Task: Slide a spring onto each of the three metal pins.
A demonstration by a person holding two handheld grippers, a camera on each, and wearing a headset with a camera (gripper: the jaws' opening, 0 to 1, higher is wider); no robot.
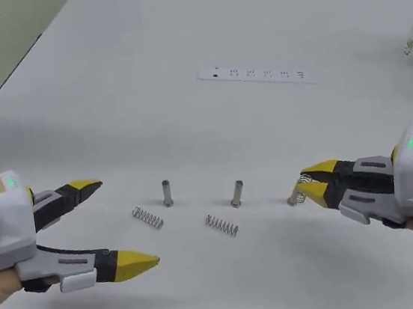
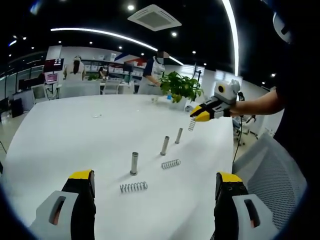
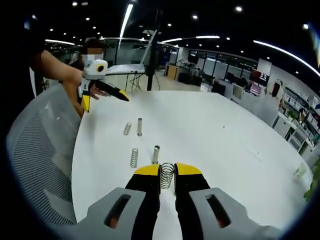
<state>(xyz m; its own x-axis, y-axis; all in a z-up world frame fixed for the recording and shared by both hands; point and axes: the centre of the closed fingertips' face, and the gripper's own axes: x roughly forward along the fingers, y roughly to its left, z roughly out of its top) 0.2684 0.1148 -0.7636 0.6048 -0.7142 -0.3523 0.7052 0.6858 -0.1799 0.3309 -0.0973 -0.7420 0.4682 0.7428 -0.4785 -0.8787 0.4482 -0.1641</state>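
Steel spring (image 3: pixel 167 178) pinched in the right gripper (image 3: pixel 167 171), seemingly just above the nearest pin (image 1: pixel 294 199); next, align and lower it. Left gripper (image 1: pixel 121 223) gapes empty.

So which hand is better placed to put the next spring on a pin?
Right. The right tool is shut on a spring close to the end pin; the left tool hangs open, holding nothing.

Open-plan office, dark ceiling with curved light strips (image 2: pixel 100 33) and an air vent (image 2: pixel 154 17) — large white table (image 1: pixel 179 52) bearing a power strip (image 1: pixel 252 74) (leafy plant (image 2: pixel 182 86) at the far end), mesh chair (image 3: pixel 35 145) beside.
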